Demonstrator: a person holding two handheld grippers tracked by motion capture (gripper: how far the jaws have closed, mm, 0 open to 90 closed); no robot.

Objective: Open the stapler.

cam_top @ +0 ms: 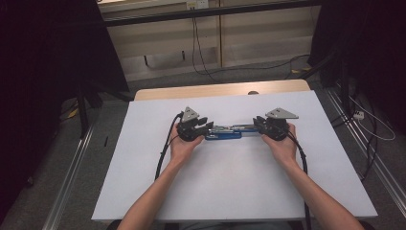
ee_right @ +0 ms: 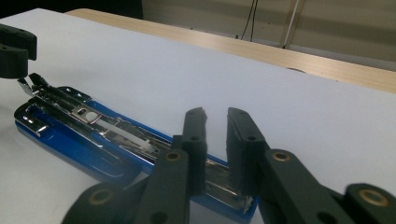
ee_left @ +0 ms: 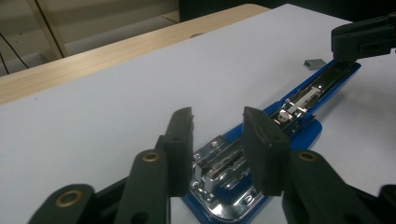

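A blue stapler point(cam_top: 225, 132), swung open flat with its chrome staple track up, lies across the middle of the white table top point(cam_top: 230, 191). My left gripper point(cam_top: 209, 128) is at its left end. In the left gripper view the jaws point(ee_left: 217, 140) stand apart astride the stapler's point(ee_left: 299, 100) chrome end, pads clear of it. My right gripper point(cam_top: 257, 124) is at the other end. Its jaws point(ee_right: 216, 135) show a narrow gap over the blue tip of the stapler point(ee_right: 84, 126), with white table visible between them. A small grey strip of staples point(ee_left: 313, 62) lies beside the far end.
The white sheet covers a wooden table whose bare edge point(cam_top: 215, 90) shows at the back. Both gripper cables point(cam_top: 165, 148) trail toward the front edge. Beyond the table are floor cables point(cam_top: 201, 52) and dark stands at both sides.
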